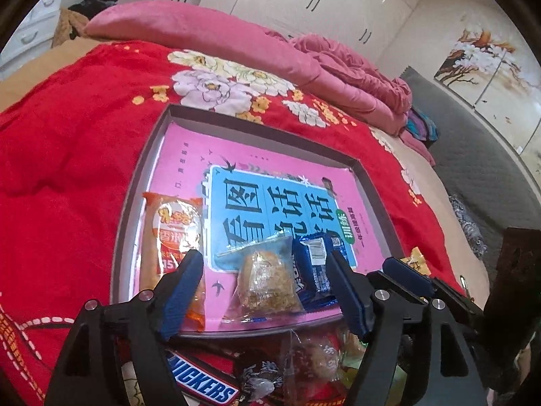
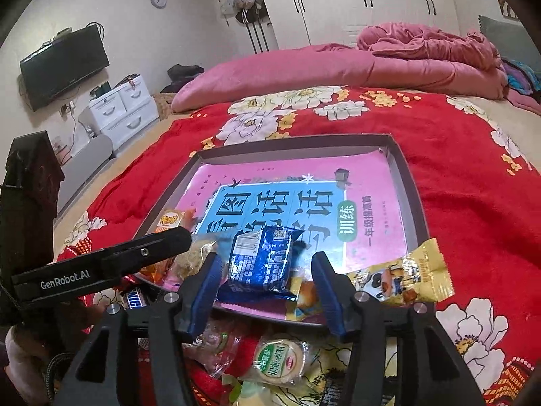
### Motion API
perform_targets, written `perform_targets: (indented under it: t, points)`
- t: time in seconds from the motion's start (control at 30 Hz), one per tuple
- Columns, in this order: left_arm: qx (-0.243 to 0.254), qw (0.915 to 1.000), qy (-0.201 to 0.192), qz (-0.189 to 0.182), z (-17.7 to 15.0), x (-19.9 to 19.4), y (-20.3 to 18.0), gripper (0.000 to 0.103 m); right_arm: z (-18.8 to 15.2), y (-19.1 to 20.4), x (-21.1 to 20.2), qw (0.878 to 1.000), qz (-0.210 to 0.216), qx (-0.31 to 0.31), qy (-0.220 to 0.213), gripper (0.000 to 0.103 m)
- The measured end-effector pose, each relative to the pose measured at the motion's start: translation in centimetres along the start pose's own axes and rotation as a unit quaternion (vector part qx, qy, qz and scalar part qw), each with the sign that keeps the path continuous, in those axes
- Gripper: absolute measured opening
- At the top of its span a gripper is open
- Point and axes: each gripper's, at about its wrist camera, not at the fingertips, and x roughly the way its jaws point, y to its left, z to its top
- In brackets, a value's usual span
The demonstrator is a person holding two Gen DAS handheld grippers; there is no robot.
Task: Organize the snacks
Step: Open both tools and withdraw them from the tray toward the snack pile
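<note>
The right gripper [image 2: 265, 287] stands spread, the blue packet [image 2: 262, 260] lying free between its jaws, long axis pointing away; the left gripper [image 1: 267, 287], also spread, straddles the clear-wrapped cake [image 1: 267, 287].

**Even room light, strong fisheye bending**

Soft, diffuse indoor light is filling both views, and no lamp or window is showing as its source. Shadows are lying faint and short. The glossy pink book cover [image 2: 368, 182] is throwing back a pale sheen, and the clear snack wrappers [image 1: 267, 277] are catching small highlights. The red blanket [image 1: 67, 155] is looking heavily saturated. Straight lines are curving hard toward the rims, where the wardrobe doors [image 2: 338, 3] are bowing, and dark vignetting is closing off every corner. The centre is staying fairly sharp, while the nearest bottom parts are going soft and slightly smeared.
</note>
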Motion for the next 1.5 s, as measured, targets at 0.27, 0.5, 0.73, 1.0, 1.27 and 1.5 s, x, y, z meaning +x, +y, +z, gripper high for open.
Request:
perform_targets:
  t: [0.27,0.5,0.73,1.0,1.27,1.5]
  points:
    - [0.007,0.9997,-0.023,0.004,0.2,-1.4,0.0,0.080,0.3,-0.6,-0.8,1.000,-0.008,0.009,-0.021,0.066]
    - [0.012,0.9994,-0.030,0.009,0.1,-2.3,0.3,0.081,0.4,-0.9,-1.4,0.999,-0.011,0.010,-0.034,0.070]
    - [0.008,0.9990,-0.041,0.018,0.3,-3.3,1.2,0.081,0.6,-1.3,-2.1,0.999,-0.017,0.008,-0.050,0.077]
    - [-0.001,0.9985,-0.049,0.025,0.4,-3.9,2.1,0.081,0.6,-2.3,-2.8,0.998,-0.023,0.017,-0.061,0.081]
    - [-0.002,0.9987,-0.044,0.026,0.2,-4.1,2.4,0.081,0.5,-3.6,-3.6,0.997,-0.027,0.031,-0.068,0.082]
    - [0.001,0.9986,-0.044,0.029,-0.1,-4.5,2.6,0.081,0.2,-4.4,-4.2,0.996,-0.028,0.039,-0.071,0.084]
